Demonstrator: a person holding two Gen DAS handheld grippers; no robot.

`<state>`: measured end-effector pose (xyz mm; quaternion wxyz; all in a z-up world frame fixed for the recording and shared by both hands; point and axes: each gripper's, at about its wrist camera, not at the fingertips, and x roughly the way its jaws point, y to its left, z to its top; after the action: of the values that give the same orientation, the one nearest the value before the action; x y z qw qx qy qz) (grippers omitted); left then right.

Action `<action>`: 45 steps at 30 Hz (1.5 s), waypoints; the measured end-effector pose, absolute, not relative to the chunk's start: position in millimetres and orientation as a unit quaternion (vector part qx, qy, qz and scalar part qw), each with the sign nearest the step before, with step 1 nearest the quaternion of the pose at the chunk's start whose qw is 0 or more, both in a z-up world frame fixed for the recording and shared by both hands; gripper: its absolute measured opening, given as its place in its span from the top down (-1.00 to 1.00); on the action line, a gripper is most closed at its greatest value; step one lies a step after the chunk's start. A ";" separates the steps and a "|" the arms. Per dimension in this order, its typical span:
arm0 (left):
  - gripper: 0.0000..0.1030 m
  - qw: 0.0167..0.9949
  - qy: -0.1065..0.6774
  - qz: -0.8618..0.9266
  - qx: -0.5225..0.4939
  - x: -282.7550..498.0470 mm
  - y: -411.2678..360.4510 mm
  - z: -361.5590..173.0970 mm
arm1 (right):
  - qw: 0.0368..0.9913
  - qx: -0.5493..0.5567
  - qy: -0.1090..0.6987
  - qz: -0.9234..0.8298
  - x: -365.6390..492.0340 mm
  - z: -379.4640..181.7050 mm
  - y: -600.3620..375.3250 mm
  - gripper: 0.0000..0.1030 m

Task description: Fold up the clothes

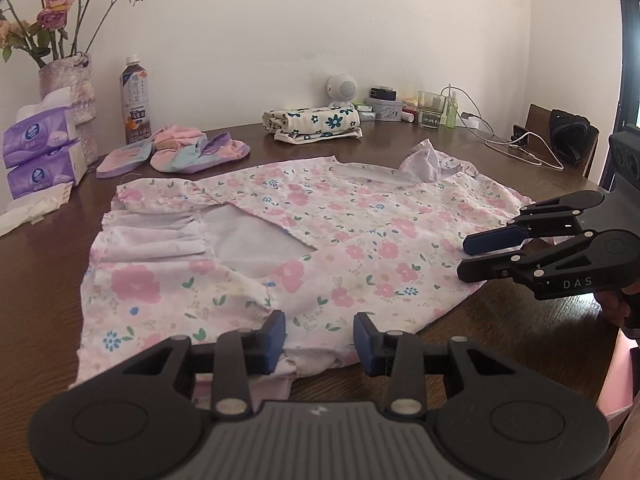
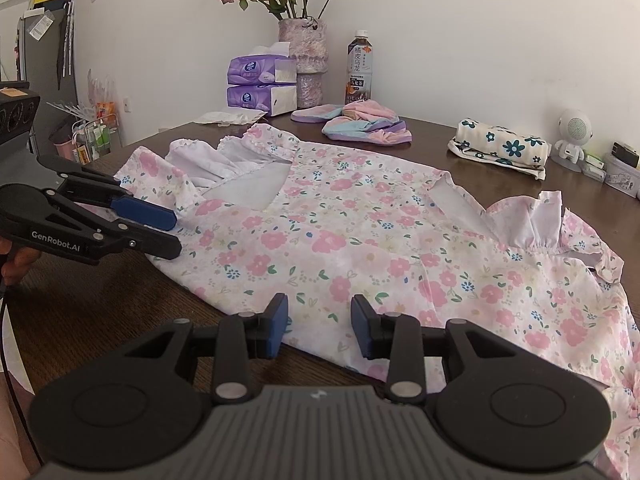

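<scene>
A pink-flowered white garment (image 1: 320, 220) lies spread on the dark wooden table (image 1: 500, 320), part of it folded over so its white inside shows. My left gripper (image 1: 320, 340) is at the garment's near hem. Its blue pads stand apart with a rumpled bit of hem between them, not pinched. From the right wrist view the same gripper (image 2: 176, 232) reaches in at the garment's (image 2: 360, 232) left edge. My right gripper (image 2: 320, 322) stands open over the near hem, with fabric under the gap. In the left wrist view it (image 1: 462, 256) sits at the garment's right edge.
At the back stand a folded cream flowered cloth (image 1: 316, 122), pastel cloths (image 1: 180, 152), a tea bottle (image 1: 136, 100), tissue packs (image 1: 40, 148) and a vase of roses (image 1: 72, 92). A small white figure (image 1: 342, 90), a glass and cables (image 1: 520, 148) crowd the far right corner.
</scene>
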<state>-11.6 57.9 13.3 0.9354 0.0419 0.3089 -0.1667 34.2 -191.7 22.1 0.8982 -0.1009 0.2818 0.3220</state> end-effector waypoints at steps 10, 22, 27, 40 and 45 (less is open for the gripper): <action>0.30 0.937 0.309 -0.163 0.027 -15.7 66.5 13.3 | 0.898 -0.100 0.282 0.322 34.8 21.7 -191.7 0.32; 0.29 0.939 0.313 -0.139 -0.004 -16.6 80.8 14.7 | 0.898 -0.098 0.283 0.322 35.5 21.8 -192.9 0.32; 0.29 0.941 0.315 -0.126 0.000 -17.6 83.7 15.5 | 0.898 -0.098 0.283 0.322 35.2 21.7 -192.7 0.32; 0.18 0.948 0.290 -0.127 0.026 -16.7 72.4 35.2 | 0.898 -0.098 0.283 0.322 35.1 21.5 -193.1 0.32; 0.15 0.942 0.287 -0.170 0.045 -0.7 41.2 31.6 | 0.899 -0.098 0.282 0.321 34.8 21.5 -193.1 0.32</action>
<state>-0.7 41.2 31.6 0.9416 0.0451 0.2868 -0.1705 34.8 -193.1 21.5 0.8985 -0.0981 0.2824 0.3214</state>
